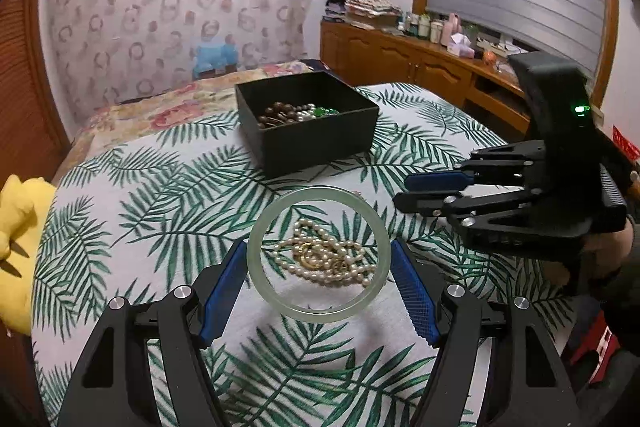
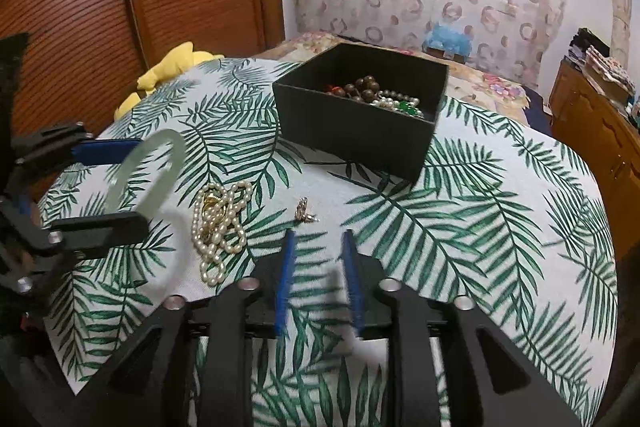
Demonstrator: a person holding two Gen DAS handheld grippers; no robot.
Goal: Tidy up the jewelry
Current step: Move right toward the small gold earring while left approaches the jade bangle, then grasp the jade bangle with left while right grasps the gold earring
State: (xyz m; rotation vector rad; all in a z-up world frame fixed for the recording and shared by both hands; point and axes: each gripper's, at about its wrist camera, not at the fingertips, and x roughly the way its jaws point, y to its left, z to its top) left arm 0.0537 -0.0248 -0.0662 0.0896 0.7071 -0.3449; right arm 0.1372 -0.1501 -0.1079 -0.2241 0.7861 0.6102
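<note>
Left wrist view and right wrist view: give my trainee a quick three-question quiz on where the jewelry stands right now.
1. True or false: the left hand-held gripper holds the pale green bangle.
2. What lies on the leaf-print cloth just ahead of the right hand-held gripper? A) a small earring B) a watch C) a comb
3. Fill in: the brown wooden beads are inside the black ____.

Key: 1 true. 2 A, the small earring. 3 box.
</note>
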